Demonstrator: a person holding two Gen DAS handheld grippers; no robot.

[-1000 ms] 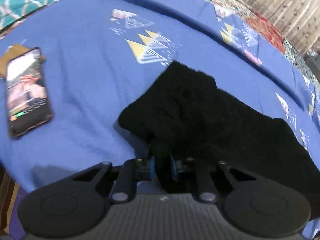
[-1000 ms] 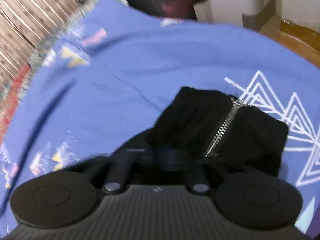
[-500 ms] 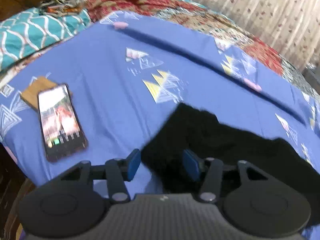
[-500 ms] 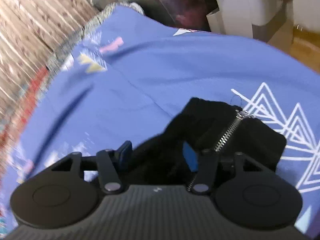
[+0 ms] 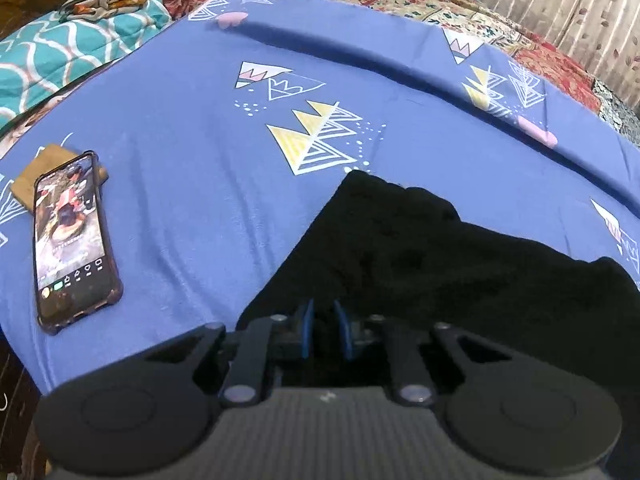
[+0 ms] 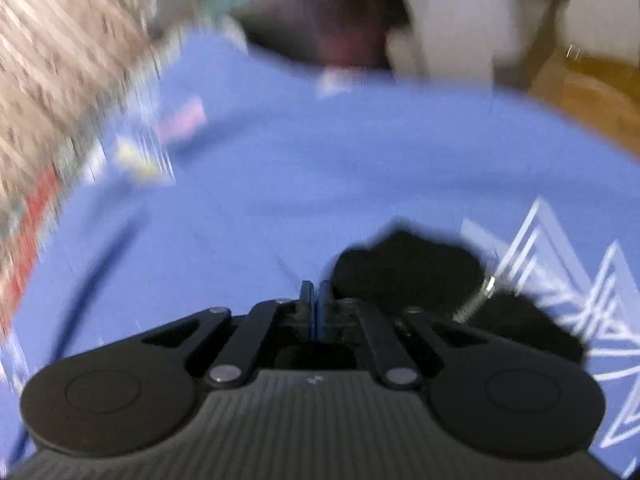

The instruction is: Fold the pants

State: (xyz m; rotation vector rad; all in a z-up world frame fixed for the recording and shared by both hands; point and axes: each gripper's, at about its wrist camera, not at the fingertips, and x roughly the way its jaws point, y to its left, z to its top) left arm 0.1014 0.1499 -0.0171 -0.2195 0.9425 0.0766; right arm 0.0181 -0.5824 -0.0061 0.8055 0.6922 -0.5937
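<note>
On the left of the blue bedsheet (image 5: 192, 184) a phone (image 5: 72, 236) lay face up, its top end resting on a brown card (image 5: 44, 168). To its right the black pants (image 5: 420, 256) lay spread over the bed, and the left hand-held gripper (image 5: 323, 328) pinched their near edge between blue pads. In the blurred right view, the right hand-held gripper (image 6: 316, 308) was pressed together, the pants (image 6: 408, 268) and their zipper (image 6: 476, 298) just right of it; whether cloth sat between the pads was unclear.
</note>
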